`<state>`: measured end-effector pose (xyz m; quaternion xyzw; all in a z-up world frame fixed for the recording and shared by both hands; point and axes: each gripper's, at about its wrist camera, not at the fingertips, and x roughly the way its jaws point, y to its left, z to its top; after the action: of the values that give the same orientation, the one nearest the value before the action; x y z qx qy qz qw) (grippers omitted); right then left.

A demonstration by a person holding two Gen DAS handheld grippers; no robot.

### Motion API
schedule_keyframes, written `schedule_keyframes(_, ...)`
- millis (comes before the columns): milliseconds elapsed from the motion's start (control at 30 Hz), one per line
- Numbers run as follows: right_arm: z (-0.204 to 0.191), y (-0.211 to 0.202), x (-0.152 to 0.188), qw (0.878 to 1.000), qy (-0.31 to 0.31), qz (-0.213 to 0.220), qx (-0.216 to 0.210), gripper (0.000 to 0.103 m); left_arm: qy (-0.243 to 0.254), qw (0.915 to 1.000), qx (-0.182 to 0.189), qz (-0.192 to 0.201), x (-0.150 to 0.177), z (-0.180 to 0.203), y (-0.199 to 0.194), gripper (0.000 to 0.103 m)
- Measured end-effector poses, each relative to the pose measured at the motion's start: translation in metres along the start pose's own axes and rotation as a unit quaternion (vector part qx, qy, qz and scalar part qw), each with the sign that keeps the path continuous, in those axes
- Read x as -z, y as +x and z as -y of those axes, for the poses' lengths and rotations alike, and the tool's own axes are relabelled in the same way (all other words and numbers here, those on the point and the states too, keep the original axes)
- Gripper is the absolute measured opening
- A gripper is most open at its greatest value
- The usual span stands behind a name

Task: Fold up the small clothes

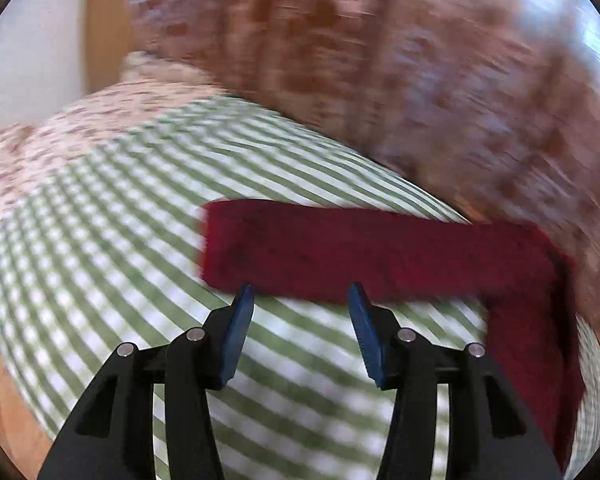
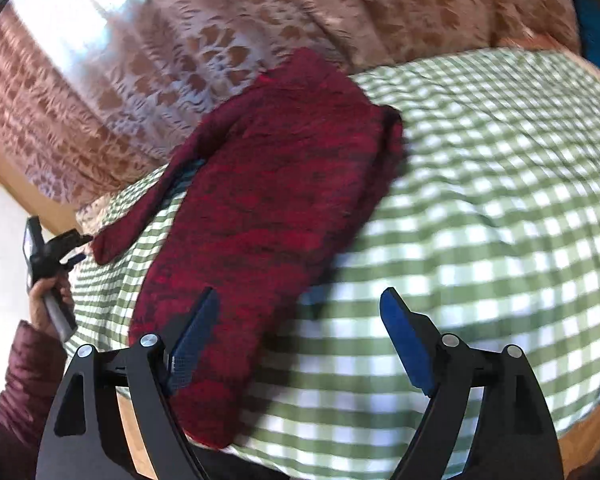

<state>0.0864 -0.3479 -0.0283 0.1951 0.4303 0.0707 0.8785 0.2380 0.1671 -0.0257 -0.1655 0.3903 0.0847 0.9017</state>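
The red knitted garment (image 2: 268, 216) lies flat on the green-and-white checked cloth (image 2: 480, 200), its body running lengthwise toward the patterned curtain (image 2: 140, 92) and one sleeve stretched out sideways across the cloth toward the left of the right wrist view.

Left gripper (image 1: 300, 296): angled downward over the checked cloth, jaws parted, nothing between them. Its blue fingertips (image 1: 242, 304) sit at the near edge of the outstretched sleeve; contact cannot be confirmed owing to blur. In the right wrist view the same gripper (image 2: 74, 246) appears at the far left, held by a hand (image 2: 46, 300) wrapped around its handle, with a maroon quilted sleeve (image 2: 24, 380) below it. The tool sits just beside the sleeve's end.

Right gripper (image 2: 296, 300): angled downward, jaws spread wide, released. One finger overlaps the near hem area of the garment in view; the other stands over bare checked cloth. No fabric is pinched between the pads.

A floral cloth (image 1: 60, 136) shows beyond the checked one in the left wrist view.
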Motion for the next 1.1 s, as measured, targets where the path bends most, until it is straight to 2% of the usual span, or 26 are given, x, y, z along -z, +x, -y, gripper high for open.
schedule_keyframes(100, -0.044, 0.014, -0.008, 0.999, -0.044, 0.004, -0.025, 0.082, 0.052, 0.9944, 0.084, -0.039, 0.035, 0.036, -0.009, 0.048)
schedule_keyframes(167, -0.075, 0.031, -0.011, 0.996, -0.086, -0.003, -0.020, 0.083, 0.067, 0.9846, 0.142, -0.076, 0.062, 0.058, -0.013, 0.048)
schedule_keyframes(267, -0.102, 0.070, -0.005, 0.987, -0.148, -0.050, 0.025, 0.055, 0.088, 0.9715, 0.187, -0.115, 0.096, 0.089, -0.017, 0.053)
schedule_keyframes(300, -0.104, 0.070, -0.005, 0.986, -0.157, -0.048, 0.027, 0.040, 0.098, 0.9678, 0.196, -0.125, 0.107, 0.098, -0.016, 0.053)
schedule_keyframes(367, -0.096, 0.054, -0.007, 0.986, -0.162, -0.037, 0.007, 0.017, 0.104, 0.9621, 0.210, -0.139, 0.127, 0.110, -0.016, 0.053)
schedule_keyframes(467, -0.064, 0.020, -0.014, 0.989, -0.146, -0.019, 0.012, 0.010, 0.105, 0.9539, 0.225, -0.168, 0.145, 0.120, -0.006, 0.053)
schedule_keyframes(533, -0.037, 0.003, -0.020, 0.987, -0.147, -0.005, 0.062, 0.009, 0.106, 0.9546, 0.223, -0.166, 0.148, 0.122, -0.007, 0.052)
schedule_keyframes(633, 0.019, -0.019, -0.042, 0.983, -0.120, 0.021, 0.137, 0.009, 0.097, 0.9498, 0.241, -0.174, 0.150, 0.122, -0.006, 0.052)
schedule_keyframes(667, 0.037, -0.026, -0.049, 0.978, -0.120, 0.034, 0.167, 0.009, 0.097, 0.9486, 0.243, -0.177, 0.151, 0.121, -0.006, 0.051)
schedule_keyframes(733, 0.072, -0.033, -0.071, 0.962, -0.121, 0.058, 0.238, 0.009, 0.102, 0.9448, 0.251, -0.184, 0.153, 0.122, -0.007, 0.041)
schedule_keyframes(800, 0.103, -0.033, -0.096, 0.947, -0.109, 0.074, 0.291, 0.009, 0.108, 0.9430, 0.250, -0.191, 0.153, 0.122, -0.007, 0.040)
schedule_keyframes(833, 0.120, -0.031, -0.110, 0.941, -0.100, 0.081, 0.311, 0.009, 0.115, 0.9419, 0.250, -0.193, 0.154, 0.123, -0.006, 0.040)
schedule_keyframes(867, 0.134, -0.030, -0.122, 0.936, -0.089, 0.088, 0.330, 0.014, 0.115, 0.9416, 0.249, -0.195, 0.153, 0.123, -0.006, 0.040)
schedule_keyframes(933, 0.155, -0.029, -0.144, 0.925, -0.069, 0.096, 0.362, 0.050, 0.109, 0.9412, 0.251, -0.198, 0.153, 0.122, -0.004, 0.040)
schedule_keyframes(967, 0.161, -0.032, -0.150, 0.924, -0.050, 0.100, 0.366, 0.086, 0.109, 0.9412, 0.251, -0.198, 0.153, 0.122, -0.003, 0.038)
schedule_keyframes(1000, 0.161, -0.036, -0.151, 0.927, -0.038, 0.112, 0.356, 0.091, 0.109, 0.9409, 0.252, -0.198, 0.153, 0.122, -0.002, 0.030)
schedule_keyframes(1033, 0.156, -0.045, -0.143, 0.934, -0.027, 0.137, 0.330, 0.091, 0.111, 0.9405, 0.252, -0.199, 0.153, 0.122, -0.001, 0.027)
schedule_keyframes(1100, 0.135, -0.041, -0.128, 0.954, -0.036, 0.123, 0.273, 0.091, 0.112, 0.9399, 0.254, -0.199, 0.152, 0.125, 0.002, 0.021)
